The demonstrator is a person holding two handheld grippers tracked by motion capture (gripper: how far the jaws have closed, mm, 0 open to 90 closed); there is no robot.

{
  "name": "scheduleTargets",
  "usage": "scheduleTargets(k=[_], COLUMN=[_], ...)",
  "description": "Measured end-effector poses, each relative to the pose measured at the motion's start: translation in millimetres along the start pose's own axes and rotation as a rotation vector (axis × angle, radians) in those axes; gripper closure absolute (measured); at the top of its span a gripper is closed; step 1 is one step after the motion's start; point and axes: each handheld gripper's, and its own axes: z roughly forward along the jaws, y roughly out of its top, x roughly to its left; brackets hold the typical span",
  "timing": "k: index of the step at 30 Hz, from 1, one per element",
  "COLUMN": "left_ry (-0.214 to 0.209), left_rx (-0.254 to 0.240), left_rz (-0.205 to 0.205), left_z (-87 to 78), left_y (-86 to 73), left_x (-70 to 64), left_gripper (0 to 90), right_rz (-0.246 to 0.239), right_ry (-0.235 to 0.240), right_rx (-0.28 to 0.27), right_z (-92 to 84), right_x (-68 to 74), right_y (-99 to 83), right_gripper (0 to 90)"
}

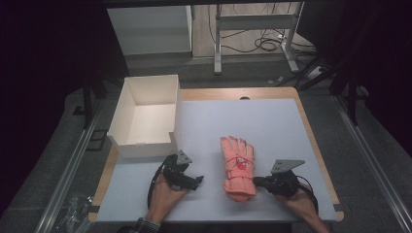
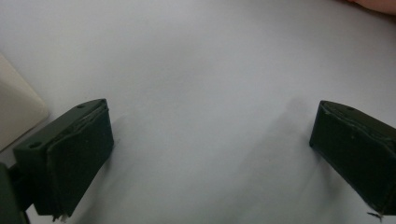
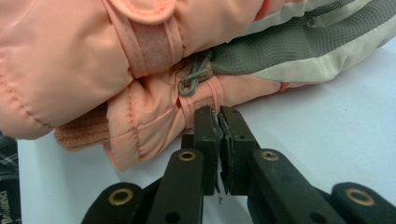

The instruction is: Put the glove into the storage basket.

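Note:
A pair of peach-pink winter gloves (image 1: 238, 167) lies stacked on the white table top, fingers pointing away and cuffs toward the near edge. My right gripper (image 1: 256, 182) lies level at the cuff's right side. In the right gripper view its jaws are shut together, and the gripper (image 3: 218, 114) touches the edge of the lower glove (image 3: 70, 60) just below a grey clip (image 3: 191, 79). Whether any fabric is pinched I cannot tell. My left gripper (image 1: 199, 180) rests left of the gloves, open over bare table, and the left gripper (image 2: 210, 154) holds nothing.
An open white cardboard box (image 1: 176, 104) stands at the back left of the table, and its corner (image 2: 14, 116) shows beside my left jaw. The white sheet (image 1: 272, 121) covers a wooden table. Cables and a metal frame lie on the floor behind.

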Motion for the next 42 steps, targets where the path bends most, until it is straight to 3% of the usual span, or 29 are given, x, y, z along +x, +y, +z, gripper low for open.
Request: scheduleTargets(k=[16, 22, 24, 32, 42], left_ry=[-0.003, -0.014, 0.005, 0.039, 0.035], left_rx=[-0.005, -0.015, -0.003, -0.005, -0.002], left_rz=[-0.008, -0.023, -0.008, -0.048, -0.050], left_z=[-0.5, -2.7, -4.1, -15.0, -16.2], left_y=[-0.2, -1.2, -2.3, -15.0, -16.7], left_x=[0.6, 3.5, 3.7, 20.7, 23.3], left_gripper=[0.3, 2.5, 2.9, 2.9, 1.9], right_rz=[-0.006, 0.003, 0.007, 0.035, 0.045], right_ry=[0.014, -0.001, -0.002, -0.011, -0.040], right_rx=[0.027, 0.036, 0.037, 0.036, 0.035], right_z=[21.6, 30.6, 31.3, 38.1, 52.3], right_x=[8.0, 8.6, 8.4, 4.8, -0.2], right_y=[12.1, 20.6, 21.2, 27.2, 40.5], right_gripper=[82.6, 82.5, 82.6, 82.4, 82.3])
